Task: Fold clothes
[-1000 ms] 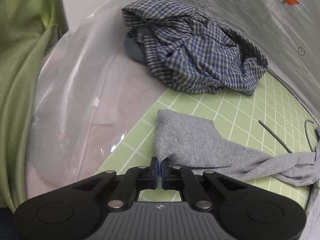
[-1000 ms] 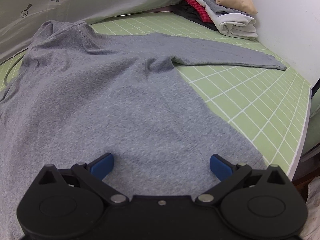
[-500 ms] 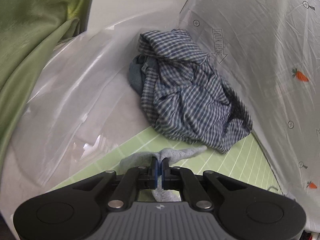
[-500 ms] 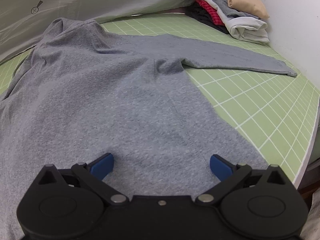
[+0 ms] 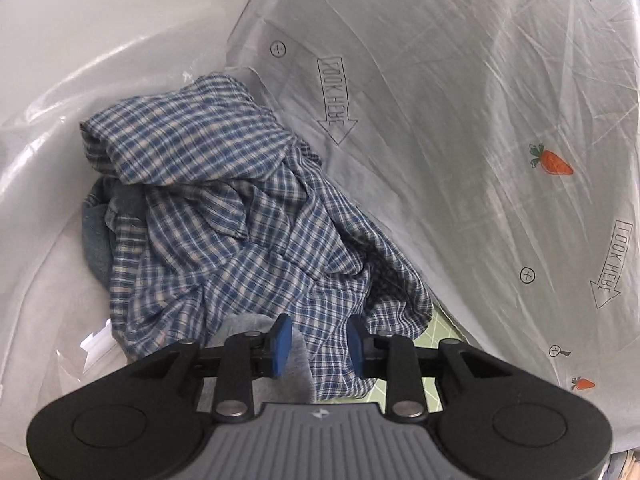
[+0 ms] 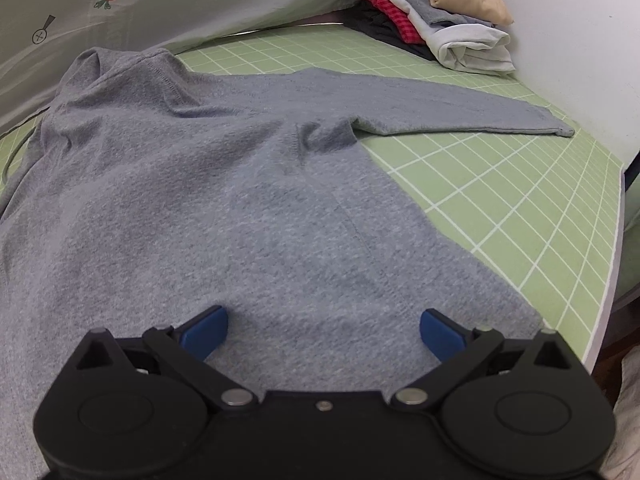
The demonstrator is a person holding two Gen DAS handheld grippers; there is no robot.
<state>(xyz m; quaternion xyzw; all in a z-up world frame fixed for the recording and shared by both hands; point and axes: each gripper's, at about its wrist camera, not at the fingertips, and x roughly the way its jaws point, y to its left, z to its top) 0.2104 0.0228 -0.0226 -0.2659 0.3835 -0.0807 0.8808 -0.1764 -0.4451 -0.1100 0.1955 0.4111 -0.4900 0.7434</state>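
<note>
A grey long-sleeved sweater [image 6: 200,184] lies spread flat on the green grid mat [image 6: 520,208], with one sleeve [image 6: 440,108] stretched out to the right. My right gripper [image 6: 322,330] hovers wide open over the sweater's near hem, with nothing between its pads. In the left wrist view, the sweater's other grey sleeve end [image 5: 298,364] hangs loosely beside the left pad of my left gripper [image 5: 319,344]. Its jaws are opening, and the pads stand apart without pressing on the cloth. Just beyond them lies a crumpled blue checked shirt [image 5: 224,216].
A clear plastic sheet printed with carrots and arrows [image 5: 460,120] rises behind the mat. A blue denim piece [image 5: 94,240] lies under the checked shirt. A pile of folded clothes [image 6: 460,32] sits at the mat's far right corner. The mat's edge [image 6: 604,280] drops off at right.
My left gripper carried the grey sleeve end up toward the checked shirt, and its jaws have parted from shut on the sleeve. The right gripper has stayed open over the hem.
</note>
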